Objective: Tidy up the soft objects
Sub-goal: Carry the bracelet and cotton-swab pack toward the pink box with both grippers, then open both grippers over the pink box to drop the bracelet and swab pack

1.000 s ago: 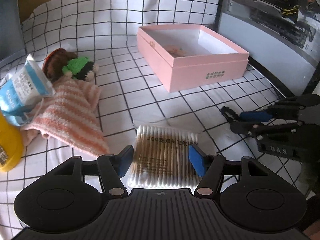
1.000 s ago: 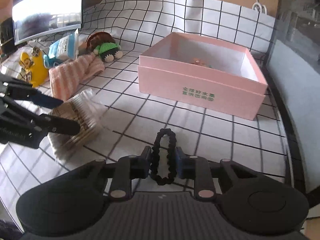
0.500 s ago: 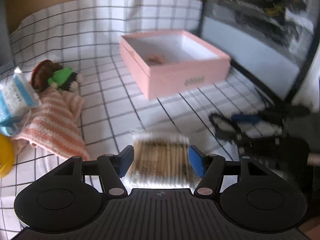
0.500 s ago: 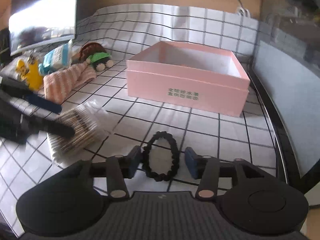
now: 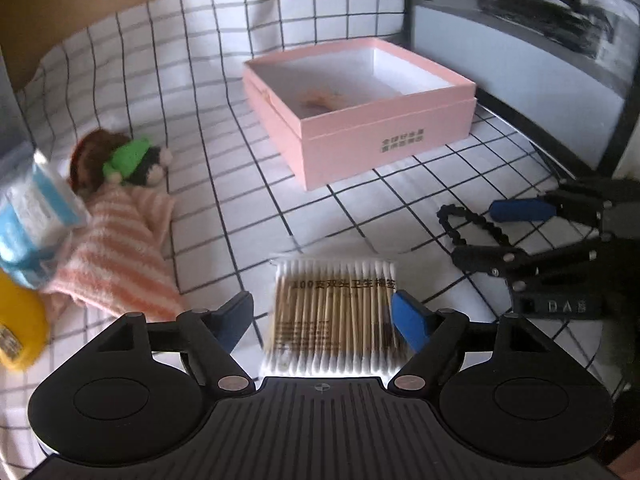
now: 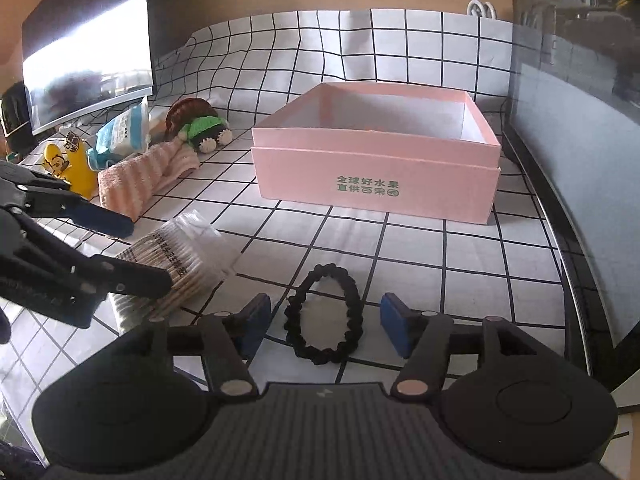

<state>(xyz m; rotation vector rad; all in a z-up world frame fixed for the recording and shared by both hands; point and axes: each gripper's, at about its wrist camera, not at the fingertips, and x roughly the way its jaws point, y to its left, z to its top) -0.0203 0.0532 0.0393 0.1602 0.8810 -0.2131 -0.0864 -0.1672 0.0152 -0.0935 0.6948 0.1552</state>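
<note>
A clear pack of cotton swabs [image 5: 334, 312] lies on the checked cloth between the pads of my left gripper [image 5: 324, 316]. Its jaws are opening, and the left pad stands clear of the pack. A black beaded hair tie [image 6: 330, 268] lies flat on the cloth between the pads of my right gripper [image 6: 326, 322]. These jaws are opening too, and neither pad touches the tie. In the left wrist view the right gripper [image 5: 496, 234] and the hair tie [image 5: 476, 219] are at the right. The open pink box [image 6: 376, 176] stands behind them.
A striped pink towel [image 5: 120, 248], a green and brown plush toy [image 5: 128, 160], a blue tissue pack [image 5: 36, 216] and a yellow bottle [image 5: 16, 320] crowd the left. A monitor [image 6: 88, 52] stands far left. A glass-sided computer case [image 5: 520, 72] walls the right.
My right gripper has opened off the hair tie, which now lies flat on the cloth. The left jaws have spread wider around the swab pack, and the left view has swung a little.
</note>
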